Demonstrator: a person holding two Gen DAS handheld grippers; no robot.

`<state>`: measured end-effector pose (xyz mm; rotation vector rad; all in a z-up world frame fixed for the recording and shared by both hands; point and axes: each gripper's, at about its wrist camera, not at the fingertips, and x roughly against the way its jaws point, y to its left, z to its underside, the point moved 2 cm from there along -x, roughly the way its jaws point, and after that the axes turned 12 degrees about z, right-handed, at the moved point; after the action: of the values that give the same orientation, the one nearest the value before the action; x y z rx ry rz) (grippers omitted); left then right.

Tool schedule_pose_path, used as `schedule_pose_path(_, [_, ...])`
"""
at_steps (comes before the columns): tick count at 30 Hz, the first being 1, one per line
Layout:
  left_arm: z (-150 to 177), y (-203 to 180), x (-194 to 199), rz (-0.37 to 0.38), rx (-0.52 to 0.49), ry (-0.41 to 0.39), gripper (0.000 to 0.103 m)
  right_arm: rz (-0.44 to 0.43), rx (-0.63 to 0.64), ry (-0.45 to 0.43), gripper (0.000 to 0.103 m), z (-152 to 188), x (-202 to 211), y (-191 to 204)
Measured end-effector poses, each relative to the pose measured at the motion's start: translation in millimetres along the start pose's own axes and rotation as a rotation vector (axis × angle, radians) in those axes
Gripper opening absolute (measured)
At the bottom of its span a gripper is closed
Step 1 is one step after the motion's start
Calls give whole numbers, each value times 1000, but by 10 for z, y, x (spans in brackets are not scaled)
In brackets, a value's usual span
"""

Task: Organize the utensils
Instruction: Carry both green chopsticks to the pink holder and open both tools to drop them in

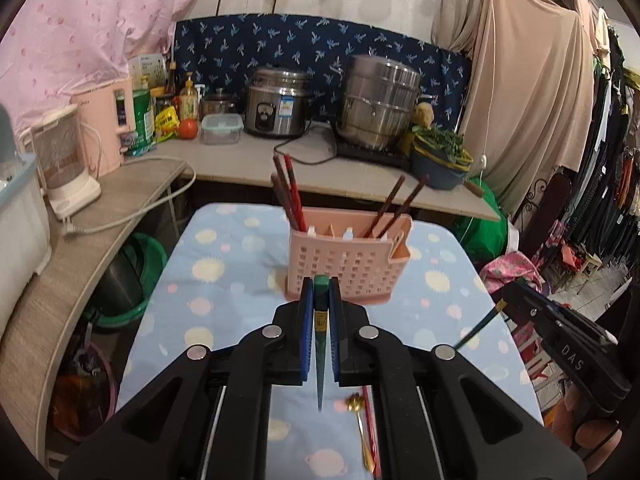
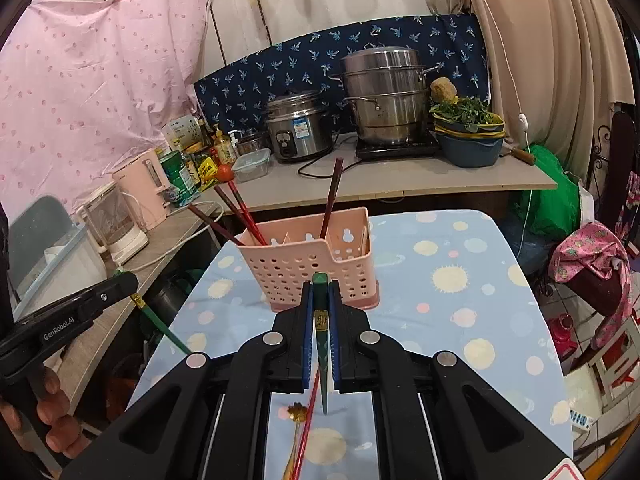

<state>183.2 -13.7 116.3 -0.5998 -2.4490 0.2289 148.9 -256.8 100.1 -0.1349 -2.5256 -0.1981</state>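
Observation:
A pink perforated utensil basket stands on the table with blue dotted cloth. It holds several dark red chopsticks. My left gripper is shut on a green chopstick, held just in front of the basket. My right gripper is shut on another green chopstick, also just before the basket. Each gripper shows in the other's view, the right one and the left one. A gold spoon and a red chopstick lie on the cloth below.
A counter behind the table carries a rice cooker, a steel steamer pot, a basin of greens, a tomato, bottles and a pink kettle. Clothes hang at the right.

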Motion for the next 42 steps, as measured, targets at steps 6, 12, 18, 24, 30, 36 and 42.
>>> schedule_pose_path(6, [-469, -79, 4, 18, -24, -78, 7, -38, -32, -55, 7, -436, -37, 5])
schedule_pose_path(12, [-950, -171, 33, 26, -48, -176, 7, -73, -48, -126, 7, -942, -93, 104])
schedule_pose_path(18, [-1363, -214, -46, 20, -63, -244, 7, -82, -59, -181, 7, -1388, -197, 192])
schedule_pose_path(24, [-1630, -137, -159, 11, -54, -275, 7, -95, -62, -186, 7, -1596, -384, 233])
schedule_pose_path(30, [-1680, -22, -372, -7, -44, -257, 7, -88, -62, -158, 7, -1584, -652, 255])
schedule_pose_path(36, [-1592, 88, -605, -22, -34, -219, 7, -76, -62, -124, 7, -1548, -927, 298])
schedule_pose_path(42, [-1476, 199, -837, -41, -23, -176, 7, -53, -32, -84, 7, -1412, -1182, 358])
